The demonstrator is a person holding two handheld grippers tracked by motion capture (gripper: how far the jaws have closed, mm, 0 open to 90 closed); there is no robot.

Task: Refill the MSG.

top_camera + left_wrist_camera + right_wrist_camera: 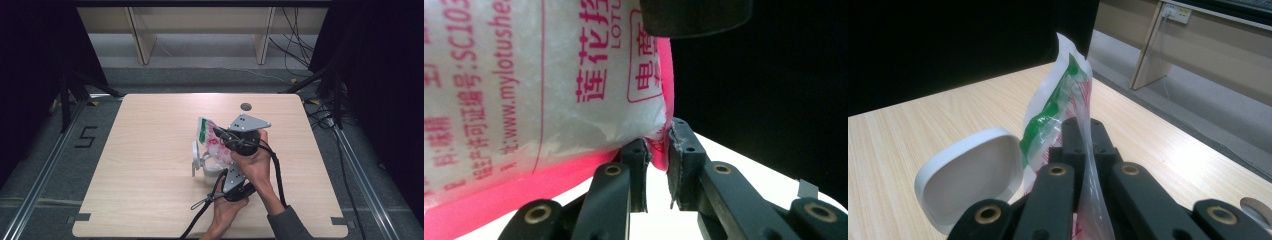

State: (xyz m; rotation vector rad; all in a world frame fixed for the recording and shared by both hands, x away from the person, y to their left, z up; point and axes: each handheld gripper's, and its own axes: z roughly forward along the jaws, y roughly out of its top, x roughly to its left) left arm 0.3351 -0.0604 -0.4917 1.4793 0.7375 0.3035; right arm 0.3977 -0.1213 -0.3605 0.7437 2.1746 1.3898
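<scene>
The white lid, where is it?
In the high view the white lid stands open at the table's middle, just left of the plastic bag that both grippers hold.

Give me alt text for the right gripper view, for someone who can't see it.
The right hand-held gripper is shut on the edge of a clear plastic bag with green and pink print, held upright. A white lid stands open beside it on the pale wooden table.

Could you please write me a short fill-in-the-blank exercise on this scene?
1. Both grippers hold one plastic ____.
2. The left gripper pinches the bag at its ____ edge.
3. The white container has its ____ flipped open.
4. Everything sits over a ____ table.

Missing words: bag; pink; lid; wooden
</scene>
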